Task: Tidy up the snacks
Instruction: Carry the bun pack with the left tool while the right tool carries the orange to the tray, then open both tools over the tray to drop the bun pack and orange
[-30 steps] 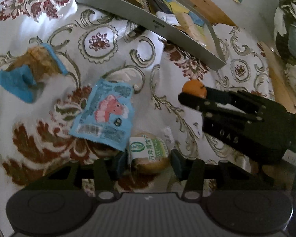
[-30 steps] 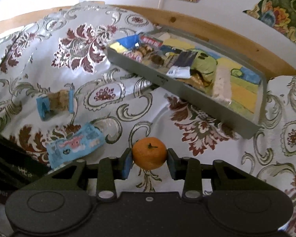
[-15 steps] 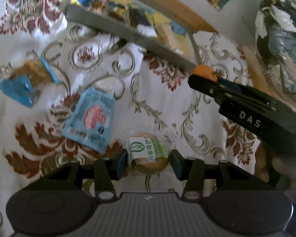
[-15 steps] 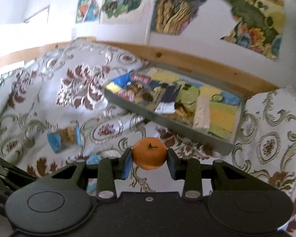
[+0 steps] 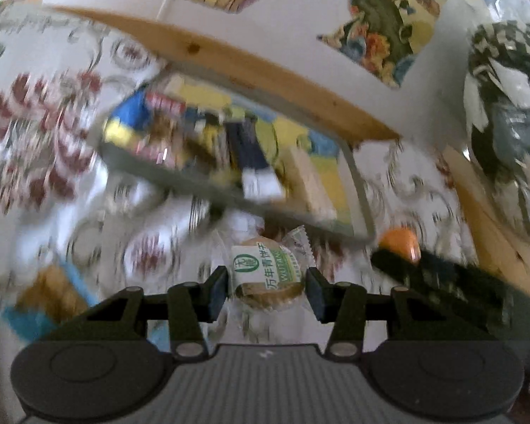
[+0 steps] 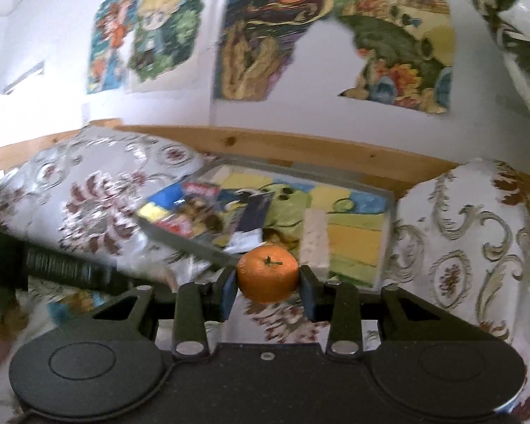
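Observation:
My left gripper [image 5: 266,284] is shut on a wrapped round biscuit [image 5: 268,272] with a green and white label, held up above the patterned cloth. My right gripper [image 6: 268,282] is shut on an orange mandarin [image 6: 268,272]; the same mandarin [image 5: 399,243] shows at the right of the left wrist view. Beyond both stands a grey tray [image 6: 383,243], its rim [image 5: 362,198] near the biscuit, holding several snack packets and a pale bar [image 6: 314,240]. A brown snack in blue wrap [image 5: 49,296] lies on the cloth at lower left.
A wooden rail [image 6: 300,148] runs behind the tray, with a white wall and colourful posters [image 6: 275,31] above. The left gripper's body [image 6: 67,268] crosses the left of the right wrist view. A dark patterned bundle [image 5: 508,106] stands at the right.
Both grippers have lifted and tilted up toward the tray, which now sits closer ahead. The blue packet on the cloth has dropped out of view. Both grips are unchanged.

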Available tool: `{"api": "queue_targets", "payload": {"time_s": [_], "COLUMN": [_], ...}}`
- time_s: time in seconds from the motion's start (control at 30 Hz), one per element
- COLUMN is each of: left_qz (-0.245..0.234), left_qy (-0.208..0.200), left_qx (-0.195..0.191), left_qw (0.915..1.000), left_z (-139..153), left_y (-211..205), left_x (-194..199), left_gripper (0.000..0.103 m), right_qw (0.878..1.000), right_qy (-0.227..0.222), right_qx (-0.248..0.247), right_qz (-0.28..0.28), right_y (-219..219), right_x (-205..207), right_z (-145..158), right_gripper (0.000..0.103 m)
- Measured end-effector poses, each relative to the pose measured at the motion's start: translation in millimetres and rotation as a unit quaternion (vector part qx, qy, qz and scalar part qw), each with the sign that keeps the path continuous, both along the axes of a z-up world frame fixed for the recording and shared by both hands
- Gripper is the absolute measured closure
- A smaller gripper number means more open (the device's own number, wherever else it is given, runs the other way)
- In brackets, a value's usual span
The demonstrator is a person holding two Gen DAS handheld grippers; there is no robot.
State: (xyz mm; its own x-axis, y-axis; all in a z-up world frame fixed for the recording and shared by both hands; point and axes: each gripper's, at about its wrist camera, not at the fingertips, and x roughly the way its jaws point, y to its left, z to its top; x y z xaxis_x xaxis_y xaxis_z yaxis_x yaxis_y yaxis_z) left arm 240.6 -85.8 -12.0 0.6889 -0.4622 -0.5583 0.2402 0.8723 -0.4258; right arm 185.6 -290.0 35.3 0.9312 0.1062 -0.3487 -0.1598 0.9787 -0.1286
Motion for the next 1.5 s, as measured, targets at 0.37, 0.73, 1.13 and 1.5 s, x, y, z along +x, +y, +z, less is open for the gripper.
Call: {"api": "queue_targets", "payload": {"time_s": [0.37, 0.73, 1.13, 1.5], "left_qz": [0.001, -0.009, -0.004, 0.019], "left_qy": [-0.040, -0.027, -0.028, -0.032], "left_qx": [0.051, 0.115, 0.159, 0.108], "left_qw": [0.9979, 0.9929, 0.9868, 0.9934], "left_z": [24, 3, -2, 6], "left_y": [-45, -96, -110, -97], "left_x": [96, 135, 135, 129], "left_gripper": [0.051, 0.051, 0.046, 0.021], "right_qw": [0.997, 0.995, 0.993, 0.991], "right_qy": [-0.005, 0.012, 0.033, 0.016], "right_qx": [0.012, 0.026, 0.026, 0.049], "right_qz": [-0.075, -0.096, -0.108, -0.124], "right_y": [-35, -48, -49, -56], "right_x": [61, 94, 102, 97], "right_z": [-15, -23, -32, -22], "right_gripper": [0.064, 0.064, 0.063, 0.043]}}
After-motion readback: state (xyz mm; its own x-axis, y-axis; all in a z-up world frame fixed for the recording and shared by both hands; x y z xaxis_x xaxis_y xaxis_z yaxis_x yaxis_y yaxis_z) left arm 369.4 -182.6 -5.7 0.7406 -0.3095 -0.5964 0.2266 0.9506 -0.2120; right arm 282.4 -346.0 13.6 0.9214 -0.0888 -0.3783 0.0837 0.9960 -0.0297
